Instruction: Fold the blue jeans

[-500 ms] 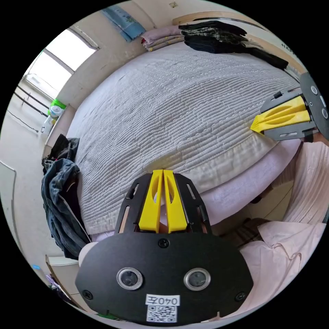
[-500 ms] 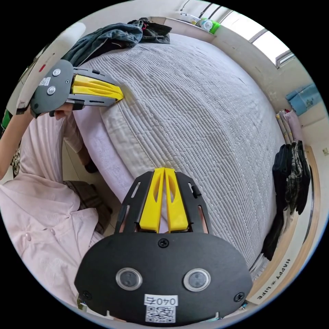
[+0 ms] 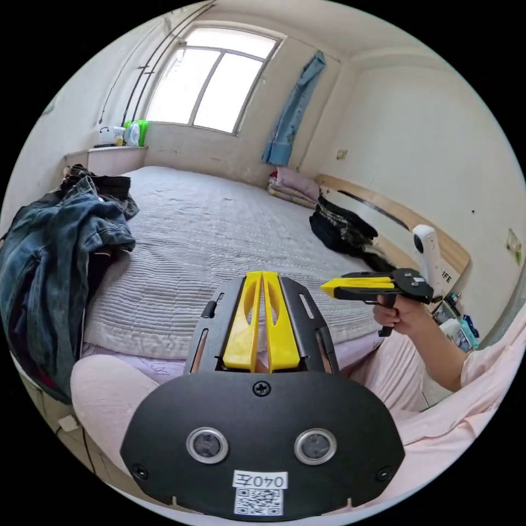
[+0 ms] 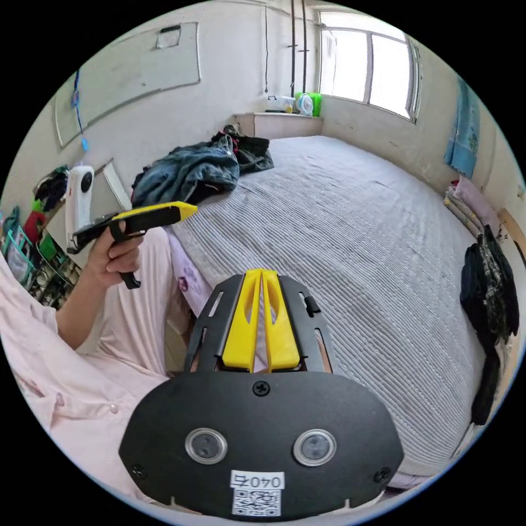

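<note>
Jeans (image 3: 52, 263): heaped at bed (image 3: 219, 241) edge, ungrasped. Left gripper (image 3: 262, 320), right gripper (image 4: 262, 320): jaws closed, empty. Open before reaching; take waistband.

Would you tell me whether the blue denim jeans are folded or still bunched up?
Bunched up: the blue denim jeans lie in a crumpled heap at the grey quilted bed's corner.

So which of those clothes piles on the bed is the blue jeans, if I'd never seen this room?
Start at the big bed with the grey ribbed cover. On its edge nearest the window-side shelf lies a crumpled heap, the blue jeans, with a dark garment just behind. Unlike the black clothes by the wooden headboard, it is faded blue denim.
</note>
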Demonstrator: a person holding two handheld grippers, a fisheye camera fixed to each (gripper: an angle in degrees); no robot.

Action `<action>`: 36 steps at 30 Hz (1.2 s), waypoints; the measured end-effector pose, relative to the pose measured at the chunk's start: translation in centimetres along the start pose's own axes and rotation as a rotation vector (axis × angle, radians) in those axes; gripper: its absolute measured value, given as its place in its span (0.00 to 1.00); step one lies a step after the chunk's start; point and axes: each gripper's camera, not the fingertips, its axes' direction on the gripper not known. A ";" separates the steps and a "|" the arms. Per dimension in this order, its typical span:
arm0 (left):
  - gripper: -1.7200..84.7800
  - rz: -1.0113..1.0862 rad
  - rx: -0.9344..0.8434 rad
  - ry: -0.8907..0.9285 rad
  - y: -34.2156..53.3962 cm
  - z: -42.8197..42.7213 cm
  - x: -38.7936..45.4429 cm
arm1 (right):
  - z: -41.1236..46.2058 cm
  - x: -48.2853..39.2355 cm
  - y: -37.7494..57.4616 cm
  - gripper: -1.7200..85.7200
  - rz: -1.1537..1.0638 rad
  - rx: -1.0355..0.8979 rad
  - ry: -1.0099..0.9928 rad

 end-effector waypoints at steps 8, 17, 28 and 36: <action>0.01 -0.077 0.184 -0.466 3.9 -12.4 -9.4 | 7.2 2.5 -10.6 0.02 0.029 0.055 -0.456; 0.01 -0.214 0.084 -0.672 10.5 -17.9 -17.6 | 22.7 8.8 -22.3 0.10 0.438 -0.103 -0.861; 0.01 -0.238 0.036 -0.724 12.0 -18.2 -22.7 | 30.1 14.4 -21.6 0.13 0.870 -0.065 -1.093; 0.01 -0.294 0.023 -0.825 12.0 -17.5 -26.2 | 23.6 15.7 -29.0 0.01 0.639 -0.009 -1.154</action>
